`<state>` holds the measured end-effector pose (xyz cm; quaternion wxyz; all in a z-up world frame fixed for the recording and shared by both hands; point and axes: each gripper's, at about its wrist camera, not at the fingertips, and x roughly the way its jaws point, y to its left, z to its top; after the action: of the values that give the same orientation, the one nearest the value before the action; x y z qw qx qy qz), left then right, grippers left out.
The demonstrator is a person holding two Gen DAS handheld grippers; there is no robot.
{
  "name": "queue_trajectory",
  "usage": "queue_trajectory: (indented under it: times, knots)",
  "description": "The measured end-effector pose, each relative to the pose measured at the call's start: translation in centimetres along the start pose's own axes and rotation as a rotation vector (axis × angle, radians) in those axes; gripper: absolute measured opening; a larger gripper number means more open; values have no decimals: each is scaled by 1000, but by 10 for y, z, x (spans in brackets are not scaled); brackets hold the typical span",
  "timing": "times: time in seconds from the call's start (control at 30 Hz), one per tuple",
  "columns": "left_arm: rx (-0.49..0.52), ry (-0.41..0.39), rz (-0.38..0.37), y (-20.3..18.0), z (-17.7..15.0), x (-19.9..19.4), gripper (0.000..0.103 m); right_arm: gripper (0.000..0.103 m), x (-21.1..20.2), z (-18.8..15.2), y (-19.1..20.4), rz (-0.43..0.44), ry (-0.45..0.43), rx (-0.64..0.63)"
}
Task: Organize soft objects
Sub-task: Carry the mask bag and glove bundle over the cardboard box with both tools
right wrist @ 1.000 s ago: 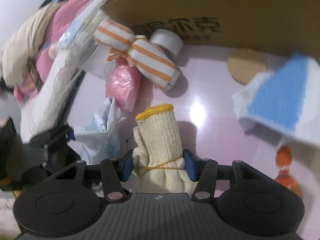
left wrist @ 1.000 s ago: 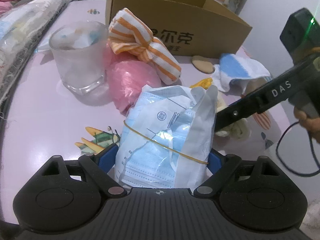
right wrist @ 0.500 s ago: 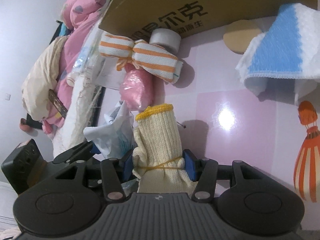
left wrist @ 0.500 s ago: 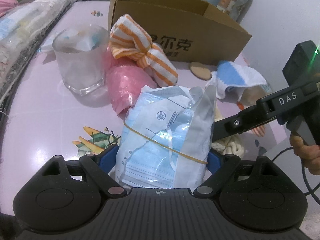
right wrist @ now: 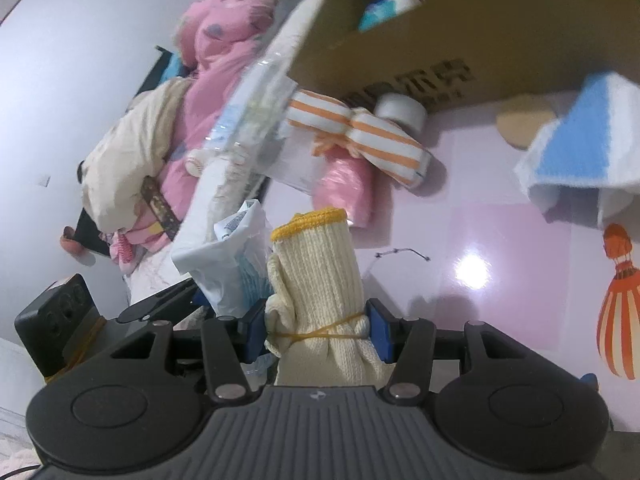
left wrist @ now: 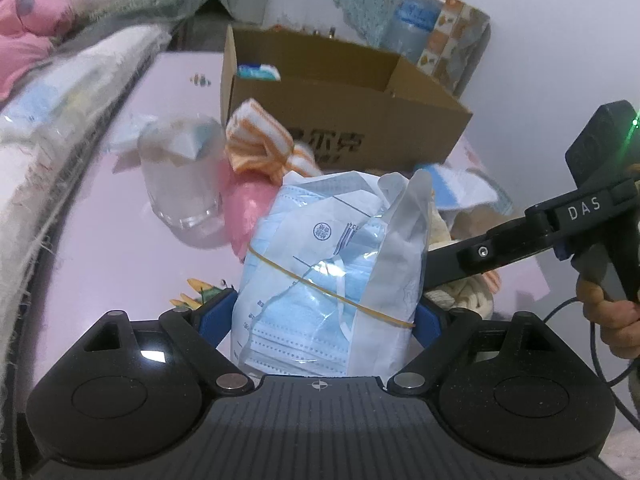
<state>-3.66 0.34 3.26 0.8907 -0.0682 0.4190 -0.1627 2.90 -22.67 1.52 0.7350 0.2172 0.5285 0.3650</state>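
Desk [left wrist: 100,248], pink: open box [left wrist: 344,120] at the back, striped towel [left wrist: 260,148], pink bag [left wrist: 248,208] and glass [left wrist: 180,184] before it. Left gripper [left wrist: 326,316]: jaws clamped on the banded mask pack [left wrist: 332,272], above the desk. Right gripper [right wrist: 316,330]: jaws clamped on the banded glove roll [right wrist: 320,288], just beside the pack.

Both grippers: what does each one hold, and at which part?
Left gripper holds the bag of face masks at its lower sides. Right gripper holds the rolled glove bundle at its rubber-banded waist.
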Motion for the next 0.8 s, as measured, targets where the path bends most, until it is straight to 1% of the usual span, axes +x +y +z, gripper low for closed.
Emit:
queue_trajectory:
  times: [0.27,0.5,0.63,0.8]
  knots:
    - [18,-98,27,-6,17,-39,88,49,-28,4,33,36,-69,-91]
    - [44,-170,63,-3,49,-70,88,49,-56,21,51,68,-159,-131]
    - [73,-177,84,-1,72,-75,88,49,-71,37,57,71,-209,-143]
    - [109,-174,97,-2,107,-66,88,49,-84,70,51,49,-259,-104]
